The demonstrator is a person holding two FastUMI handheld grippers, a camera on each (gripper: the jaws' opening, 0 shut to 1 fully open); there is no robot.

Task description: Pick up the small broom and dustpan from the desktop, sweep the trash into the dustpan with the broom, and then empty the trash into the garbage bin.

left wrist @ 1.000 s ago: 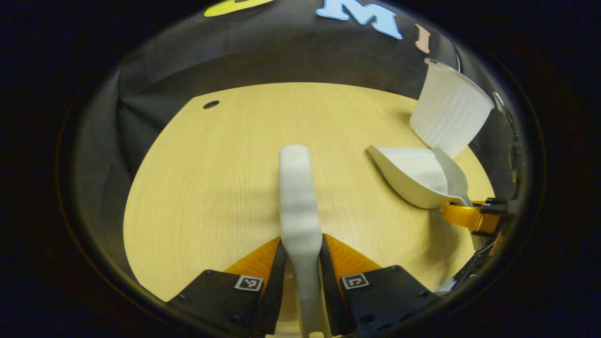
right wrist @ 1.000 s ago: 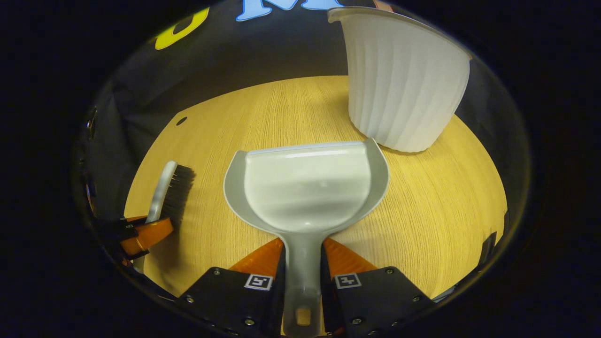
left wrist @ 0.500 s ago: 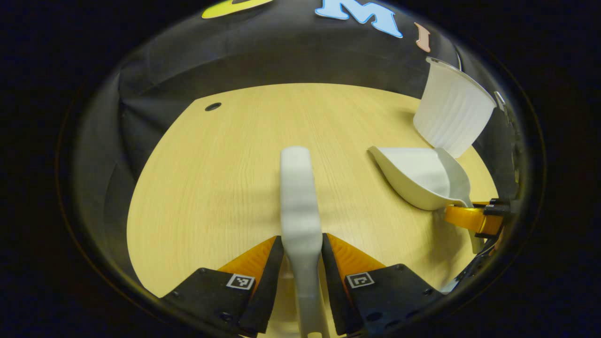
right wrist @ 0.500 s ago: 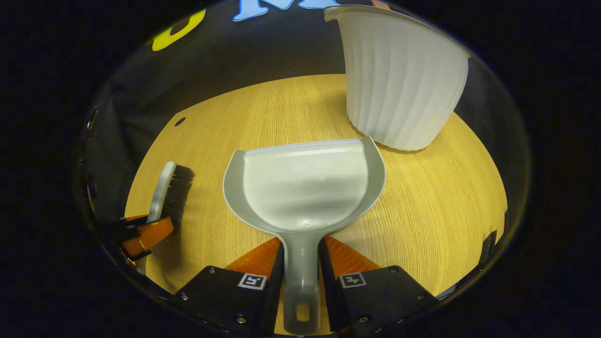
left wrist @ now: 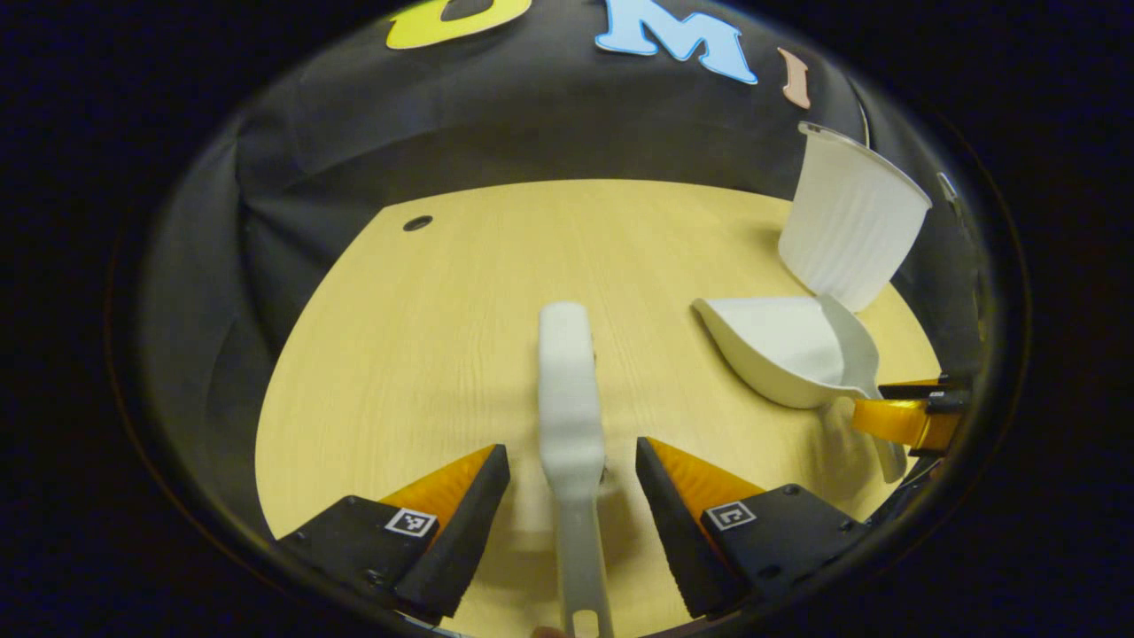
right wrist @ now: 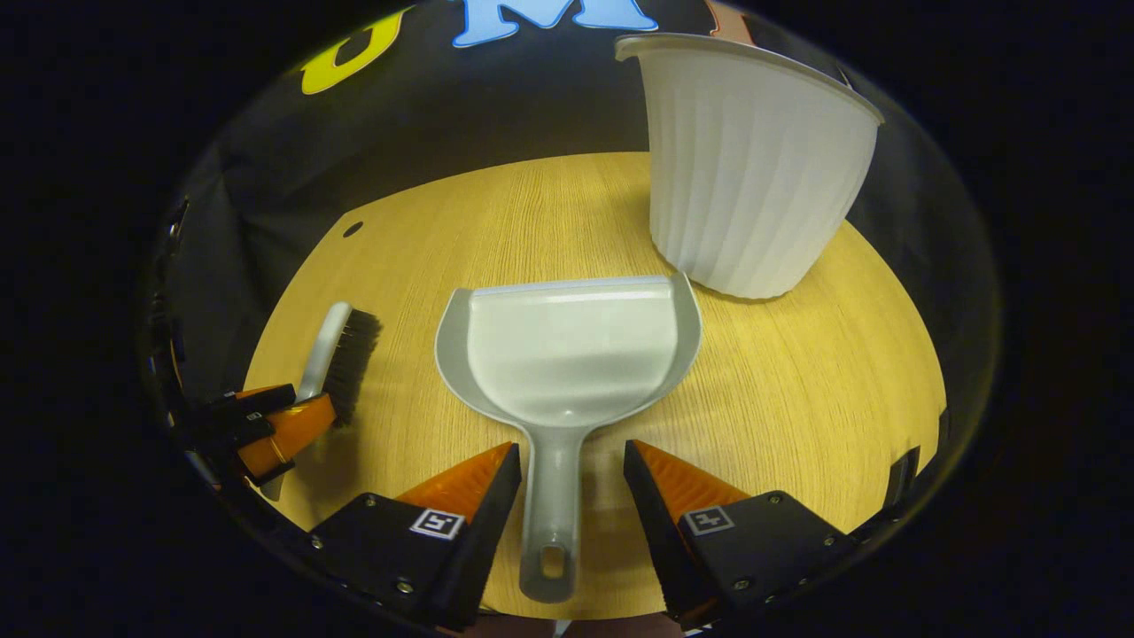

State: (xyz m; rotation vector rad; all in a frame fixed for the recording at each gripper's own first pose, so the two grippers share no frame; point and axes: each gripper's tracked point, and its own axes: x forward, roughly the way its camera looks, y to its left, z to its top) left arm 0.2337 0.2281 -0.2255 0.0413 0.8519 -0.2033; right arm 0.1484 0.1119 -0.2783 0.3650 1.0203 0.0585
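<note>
The small white broom (left wrist: pixel 569 425) lies on the wooden desktop (left wrist: pixel 461 337), its handle running between the spread fingers of my left gripper (left wrist: pixel 573 474), which is open and clear of it. In the right gripper view the grey dustpan (right wrist: pixel 567 354) rests flat on the desk, its handle between the parted fingers of my right gripper (right wrist: pixel 563 470), also open. The broom (right wrist: pixel 341 354) shows dark bristles at the left there, with the left gripper (right wrist: pixel 266 425) behind it. The white ribbed garbage bin (right wrist: pixel 744 168) stands just beyond the dustpan. The dustpan (left wrist: pixel 788 350) and bin (left wrist: pixel 846 217) appear at the right in the left gripper view.
A small dark hole (left wrist: pixel 417 222) sits near the desk's far left corner. The black cloth wall (left wrist: pixel 496 124) closes off the back. The right gripper (left wrist: pixel 908 416) shows at the far right of the left gripper view.
Both grippers have opened: the left let go of the broom handle and the right let go of the dustpan handle. Both have drawn back a little, and the tools rest on the desk.
</note>
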